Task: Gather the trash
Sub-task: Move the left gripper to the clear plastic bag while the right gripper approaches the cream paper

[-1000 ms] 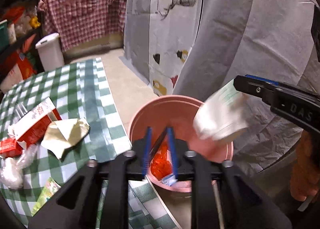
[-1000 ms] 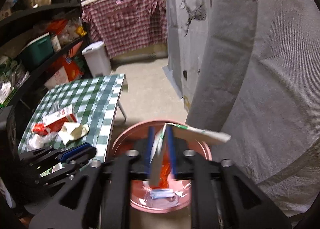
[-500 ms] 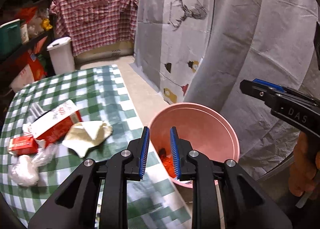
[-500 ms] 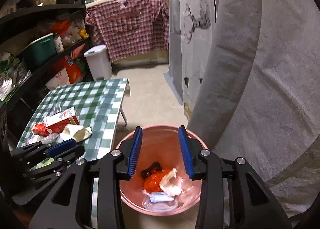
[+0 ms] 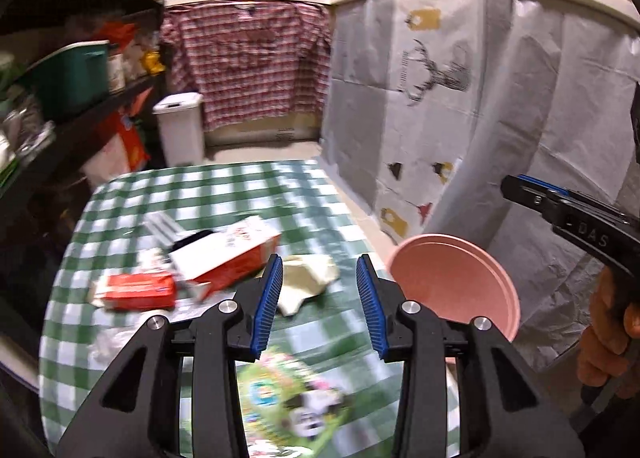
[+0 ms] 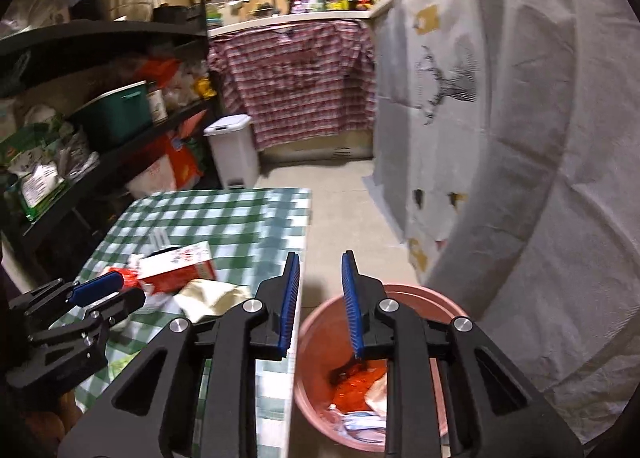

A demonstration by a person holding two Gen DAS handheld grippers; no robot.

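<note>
Several pieces of trash lie on the left part of the surface [image 5: 208, 186], which has a green and white checked cloth. At the far left there is a small red packet [image 5: 138, 292], and just beside it a red and white carton [image 5: 228, 258] lies on its side. To the right of the carton lies a crumpled cream wrapper [image 5: 308, 282]. Nearer to the camera, a green printed wrapper [image 5: 288, 390] lies flat on the cloth, but it is blurred and its print cannot be read.

The left claw [image 5: 320, 298] hangs above the cloth, over the cream wrapper. Its jaws are opening, and nothing is between the blue pads.

To the right of the surface edge stands a pink bucket [image 6: 420, 294] on the floor. Inside it lie orange plastic trash [image 6: 356, 386] and some white and pale wrappers.

The right claw [image 6: 320, 298] is above the left rim of the bucket, near the surface edge. Its jaws are closing, with a gap between the pads and nothing in it. In the left wrist view a hand [image 5: 608, 338] holds the handle of this claw at the far right.
</note>
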